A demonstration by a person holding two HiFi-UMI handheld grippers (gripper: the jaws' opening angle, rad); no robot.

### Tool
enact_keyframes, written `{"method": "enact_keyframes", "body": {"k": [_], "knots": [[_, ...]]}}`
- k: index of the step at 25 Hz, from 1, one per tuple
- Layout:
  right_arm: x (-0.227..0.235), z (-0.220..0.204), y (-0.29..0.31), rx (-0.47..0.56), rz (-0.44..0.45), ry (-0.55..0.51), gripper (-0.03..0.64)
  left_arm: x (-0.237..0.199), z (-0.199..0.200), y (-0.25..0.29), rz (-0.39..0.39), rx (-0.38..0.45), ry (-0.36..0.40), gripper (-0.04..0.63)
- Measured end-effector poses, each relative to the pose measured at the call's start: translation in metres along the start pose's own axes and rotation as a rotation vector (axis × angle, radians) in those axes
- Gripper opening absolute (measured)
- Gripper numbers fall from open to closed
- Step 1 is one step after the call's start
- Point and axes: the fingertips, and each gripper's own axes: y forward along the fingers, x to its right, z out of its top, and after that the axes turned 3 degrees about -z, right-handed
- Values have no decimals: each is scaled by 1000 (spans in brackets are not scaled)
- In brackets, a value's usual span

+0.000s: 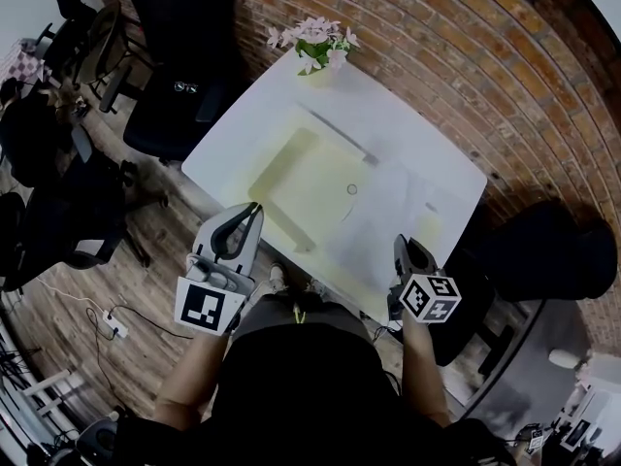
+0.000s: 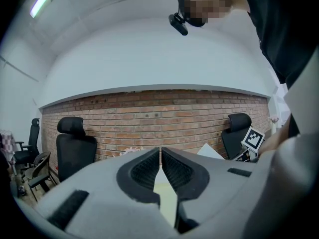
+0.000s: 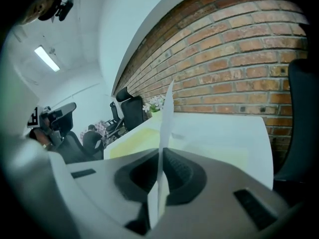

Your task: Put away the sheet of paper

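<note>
A thin white sheet of paper [image 3: 167,114] stands edge-on between the jaws of my right gripper [image 3: 162,158], which is shut on it. In the head view the sheet [image 1: 396,200] hangs over the right part of the white table [image 1: 260,115], with the right gripper [image 1: 401,245] at the table's near edge. A pale yellow open folder [image 1: 309,184] lies flat in the middle of the table. My left gripper [image 1: 255,209] is held near the table's front left edge. Its jaws [image 2: 160,151] are shut with nothing between them.
A pot of pink flowers [image 1: 315,42] stands at the table's far corner against the brick wall [image 1: 437,56]. Black office chairs [image 1: 179,85] stand to the left, and another [image 1: 543,250] to the right. A power strip and cables [image 1: 114,324] lie on the wooden floor.
</note>
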Motion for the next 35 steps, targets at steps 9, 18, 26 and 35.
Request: {"method": "enact_keyframes", "body": {"k": [9,18,26,35], "knots": [[10,-32,21,-65,-24,53,14,-5,0,-1,16,-7,10,34],[8,-46,43,-81,-11,118,14,-14,-1,-9,51,-24,14,34],[4,-54,58,-99,-3,128,14,-19,-1,-11,70,-32,15,34],[0,-55,74,-102,-1,128,14,-25,-3,-15,90,-47,18,34]]}}
